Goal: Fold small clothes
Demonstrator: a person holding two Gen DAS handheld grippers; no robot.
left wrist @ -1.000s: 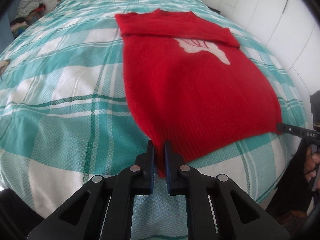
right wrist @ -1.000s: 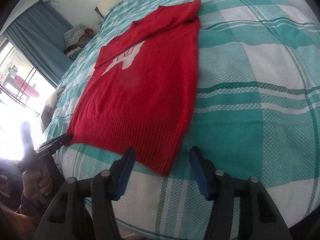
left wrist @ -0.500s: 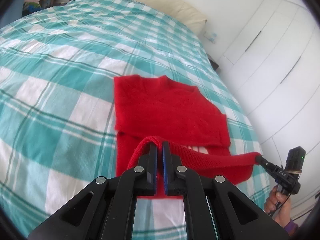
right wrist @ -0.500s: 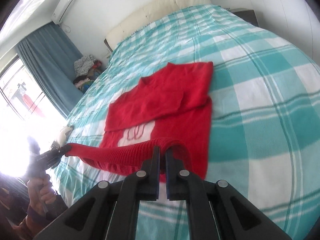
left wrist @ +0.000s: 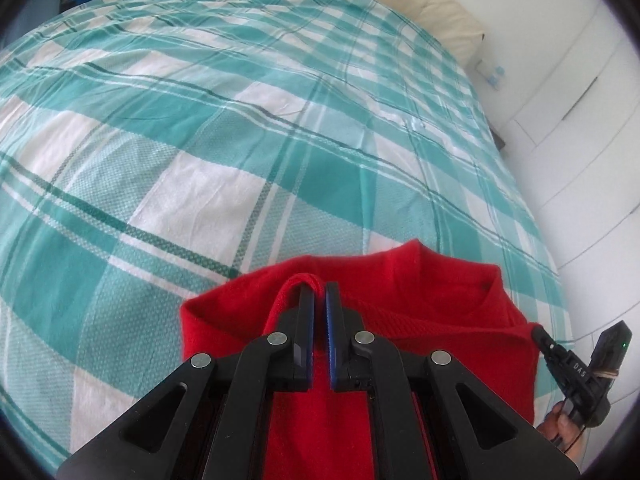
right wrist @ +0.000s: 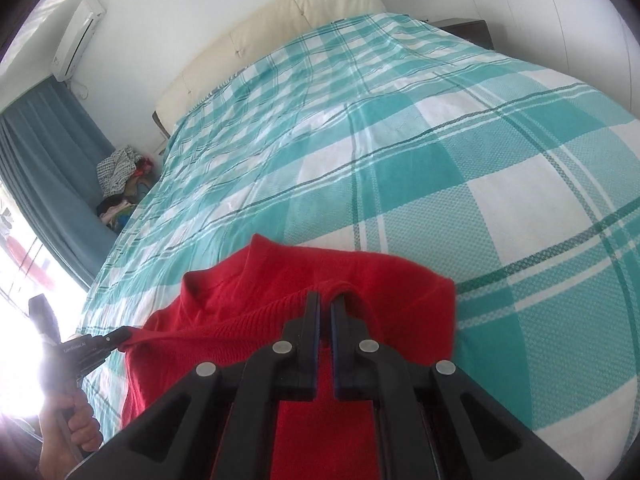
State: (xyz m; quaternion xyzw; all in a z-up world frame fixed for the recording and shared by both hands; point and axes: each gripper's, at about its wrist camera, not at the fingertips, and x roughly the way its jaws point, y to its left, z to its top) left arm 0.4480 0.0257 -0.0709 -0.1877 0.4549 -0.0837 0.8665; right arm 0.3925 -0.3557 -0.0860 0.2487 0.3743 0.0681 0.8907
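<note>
A red knit sweater (left wrist: 432, 292) lies on the bed, its ribbed hem carried forward over the body to near the collar. My left gripper (left wrist: 319, 292) is shut on the hem's left corner. My right gripper (right wrist: 325, 300) is shut on the hem's right corner. The sweater also shows in the right wrist view (right wrist: 392, 280). Each gripper shows in the other's view: the right gripper (left wrist: 538, 330) at the right, the left gripper (right wrist: 124, 334) at the left, both pinching red cloth. The lower part of the sweater is hidden under the grippers.
The bed has a teal and white checked cover (left wrist: 240, 140) and a cream headboard (right wrist: 280, 20). White wardrobe doors (left wrist: 592, 140) stand on the right. A pile of clothes (right wrist: 120, 176) lies by blue curtains (right wrist: 44, 168) on the left.
Both grippers have carried the hem forward over the sweater, from mid-body to near the collar. The white print is now covered. A second ago the right gripper was open.
</note>
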